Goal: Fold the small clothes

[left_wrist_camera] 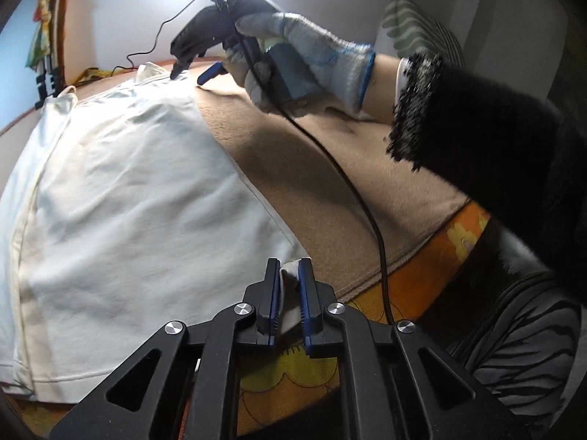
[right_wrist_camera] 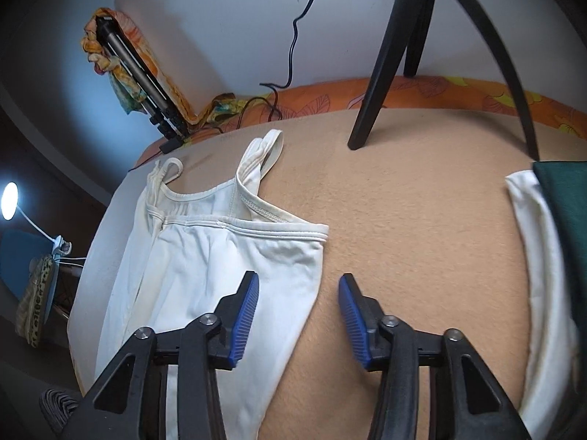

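Tank top (right_wrist_camera: pixel 205 256), one, white w/ two thin straps, lies flat on the tan blanket (right_wrist_camera: pixel 403 238), taking up the left part of it in both views. Straps point toward the far edge, near the wall; hem is at the near edge.

One blanket, tan, spread over an orange flowered sheet (left_wrist_camera: pixel 433 256) that shows along the edges.

One black tripod (right_wrist_camera: pixel 414 55) stands at the far side of the blanket; three legs visible.

At the right edge of the right wrist view: one more white cloth (right_wrist_camera: pixel 532 256), folded, w/ one dark green cloth (right_wrist_camera: pixel 565 198) on top. What garments they are can't be told.

Two grippers, both black w/ blue pads. Left gripper (left_wrist_camera: pixel 290 293): jaws together, clamped on a bunched corner of the tank top's hem at the near right side. Right gripper (right_wrist_camera: pixel 299 315): jaws apart, nothing between them, hanging over the tank top's right side edge, one finger above white fabric, other above bare blanket. In the left wrist view its tips sit at the top's far right corner, near the strap end; contact w/ the fabric can't be told.

One gloved hand (left_wrist_camera: pixel 293 58), grey glove w/ blue trim, holds the right gripper; black fuzzy sleeve (left_wrist_camera: pixel 477 128) behind it. One black cable (left_wrist_camera: pixel 348 183) runs from that gripper across the blanket.
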